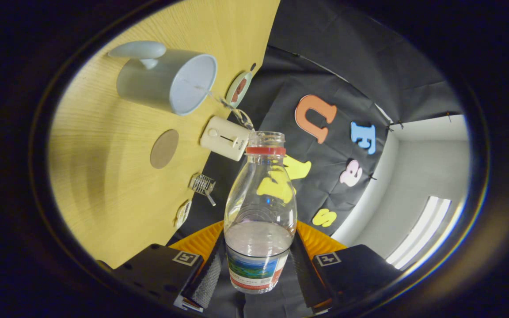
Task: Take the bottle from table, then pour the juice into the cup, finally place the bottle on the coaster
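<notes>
clear bottle (260, 207) clamped in jaws; pouring into cup (166, 81)

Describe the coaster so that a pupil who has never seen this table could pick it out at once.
Start at the wooden table. Beyond the gripper, shut on the bottle, find the grey cup and the cream box. The coaster lies between them: a flat, plain brown disc, lower than anything nearby.

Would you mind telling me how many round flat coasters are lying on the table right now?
1. The coaster lies on the table between the cup and the claw, which is shut on the bottle. Others may be hidden.
</notes>
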`<state>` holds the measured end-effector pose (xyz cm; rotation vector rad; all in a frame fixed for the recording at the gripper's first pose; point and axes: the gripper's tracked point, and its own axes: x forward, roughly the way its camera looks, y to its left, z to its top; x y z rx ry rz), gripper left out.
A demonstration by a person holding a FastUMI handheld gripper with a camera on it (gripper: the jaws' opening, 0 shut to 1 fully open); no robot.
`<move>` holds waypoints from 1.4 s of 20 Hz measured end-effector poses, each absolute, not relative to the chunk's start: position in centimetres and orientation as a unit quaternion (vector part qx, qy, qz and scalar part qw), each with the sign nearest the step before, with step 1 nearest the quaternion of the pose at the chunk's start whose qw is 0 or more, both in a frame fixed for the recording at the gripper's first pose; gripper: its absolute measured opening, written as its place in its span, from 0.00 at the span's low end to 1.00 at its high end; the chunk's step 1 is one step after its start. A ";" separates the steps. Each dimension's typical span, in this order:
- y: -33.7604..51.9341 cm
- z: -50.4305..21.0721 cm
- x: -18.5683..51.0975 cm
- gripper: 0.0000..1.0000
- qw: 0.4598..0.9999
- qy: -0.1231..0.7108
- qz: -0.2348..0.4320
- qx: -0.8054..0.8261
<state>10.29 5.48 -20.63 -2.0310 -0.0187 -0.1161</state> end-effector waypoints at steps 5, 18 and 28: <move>5.8 -20.0 9.9 0.80 0.519 -0.015 -0.050 -0.853; 7.3 -18.4 10.4 0.80 0.481 -0.028 -0.049 -0.875; 8.3 -16.5 10.3 0.80 0.444 -0.032 -0.056 -0.894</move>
